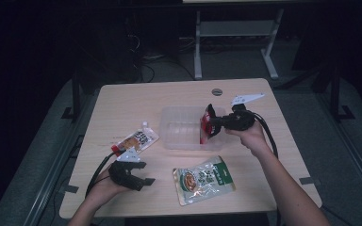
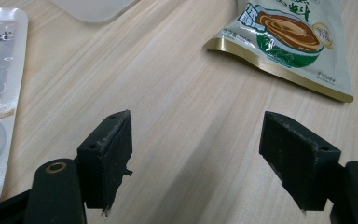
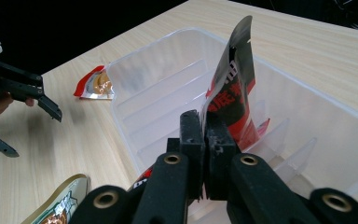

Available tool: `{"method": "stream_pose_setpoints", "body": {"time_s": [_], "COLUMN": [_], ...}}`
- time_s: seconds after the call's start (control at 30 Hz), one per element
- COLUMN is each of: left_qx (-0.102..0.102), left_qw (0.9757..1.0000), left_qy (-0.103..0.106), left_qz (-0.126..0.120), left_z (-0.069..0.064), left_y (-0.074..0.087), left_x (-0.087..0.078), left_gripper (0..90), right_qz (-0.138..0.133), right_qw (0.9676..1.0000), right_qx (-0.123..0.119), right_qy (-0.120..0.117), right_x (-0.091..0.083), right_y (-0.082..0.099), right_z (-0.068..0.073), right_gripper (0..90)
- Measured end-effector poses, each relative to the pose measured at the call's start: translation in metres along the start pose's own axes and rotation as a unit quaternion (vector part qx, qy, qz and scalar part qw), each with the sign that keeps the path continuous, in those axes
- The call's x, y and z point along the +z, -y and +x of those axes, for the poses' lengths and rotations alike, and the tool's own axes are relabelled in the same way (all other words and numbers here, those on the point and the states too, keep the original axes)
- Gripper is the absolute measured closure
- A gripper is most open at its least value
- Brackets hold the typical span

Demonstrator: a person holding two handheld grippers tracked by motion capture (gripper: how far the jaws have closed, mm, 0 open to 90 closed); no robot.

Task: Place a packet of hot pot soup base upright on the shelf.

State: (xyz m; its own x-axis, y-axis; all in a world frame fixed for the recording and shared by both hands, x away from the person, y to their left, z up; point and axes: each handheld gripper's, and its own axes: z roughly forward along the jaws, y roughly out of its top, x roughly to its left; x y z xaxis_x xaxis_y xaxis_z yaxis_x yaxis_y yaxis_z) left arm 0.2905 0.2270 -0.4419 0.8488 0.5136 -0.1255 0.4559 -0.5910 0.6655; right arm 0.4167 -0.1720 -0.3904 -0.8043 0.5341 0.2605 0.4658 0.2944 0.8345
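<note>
My right gripper (image 3: 205, 135) is shut on the lower edge of a red and black pouch (image 3: 233, 88). It holds the pouch upright inside a clear plastic container (image 3: 135, 56), at the container's right end (image 1: 179, 109) in the high view. There the right gripper (image 1: 213, 125) points left with the pouch (image 1: 206, 123) at its tips. My left gripper (image 2: 198, 163) stands open over bare wood, with nothing between its pads. In the high view it (image 1: 143, 173) rests near the table's front left.
A green and white pouch (image 1: 203, 180) lies flat near the front edge, right of the left gripper, also (image 2: 293, 42). An orange and white pouch (image 1: 136, 140) lies left of the container. The container has low ribs across its floor.
</note>
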Motion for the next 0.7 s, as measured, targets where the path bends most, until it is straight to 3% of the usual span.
{"method": "stream_pose_setpoints", "body": {"time_s": [0.17, 0.3, 0.53, 0.7], "left_qx": [-0.003, -0.003, -0.007, -0.008], "left_qw": [1.0, 1.0, 1.0, 1.0], "left_qy": [0.002, 0.002, 0.004, 0.004], "left_qz": [0.0, 0.001, 0.0, -0.001], "left_z": [-0.001, -0.001, -0.001, 0.0], "left_y": [0.0, 0.001, 0.001, 0.001], "left_x": [0.0, 0.0, 0.0, -0.001], "left_gripper": [25.1, 25.1, 25.1, 25.0], "right_qz": [0.0, -0.006, -0.019, -0.022], "right_qw": [1.0, 0.9999, 0.9997, 0.9996], "right_qx": [0.0, 0.006, 0.014, 0.006], "right_qy": [0.001, 0.005, 0.01, 0.014], "right_x": [0.0, -0.003, -0.017, -0.028], "right_y": [0.0, -0.002, -0.004, -0.004], "right_z": [0.0, 0.001, 0.0, 0.003], "right_gripper": [82.1, 73.5, 64.9, 56.7]}}
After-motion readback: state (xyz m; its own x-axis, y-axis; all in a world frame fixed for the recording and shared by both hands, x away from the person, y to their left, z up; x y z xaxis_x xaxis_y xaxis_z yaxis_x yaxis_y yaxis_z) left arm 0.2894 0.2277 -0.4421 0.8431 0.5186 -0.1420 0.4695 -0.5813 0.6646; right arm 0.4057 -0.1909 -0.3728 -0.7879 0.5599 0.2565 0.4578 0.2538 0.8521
